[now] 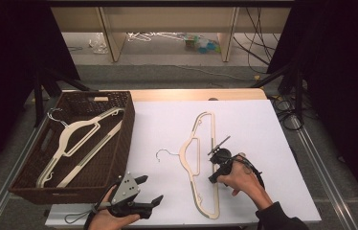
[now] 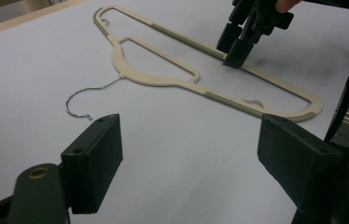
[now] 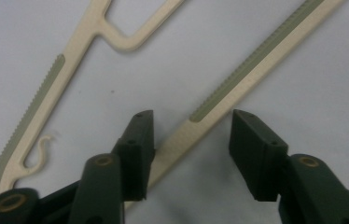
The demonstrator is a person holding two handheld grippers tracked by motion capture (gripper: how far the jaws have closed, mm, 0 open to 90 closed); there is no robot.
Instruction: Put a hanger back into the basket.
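At the near edge of the white table [image 1: 273, 124], the person's left hand [image 1: 112, 221] holds the left gripper [image 1: 149, 190] just above the surface, its jaws spread wide with nothing between them. A little farther in and to the right, the right hand [image 1: 241, 179] holds the right gripper [image 1: 214, 160] tilted down over a cream plastic hanger [image 1: 201, 158] lying flat mid-table. Its jaws are parted and straddle the hanger's straight bar [image 3: 238, 79]; one jaw may be touching the bar, though this is hard to tell. The hanger's metal hook [image 1: 163, 153] points left. Beyond the left gripper, along the table's left edge, a dark wicker basket [image 1: 119, 143] holds a second cream hanger [image 1: 79, 139]. Past the table's far edge, a wooden shelf [image 1: 167, 28] stands on the floor.
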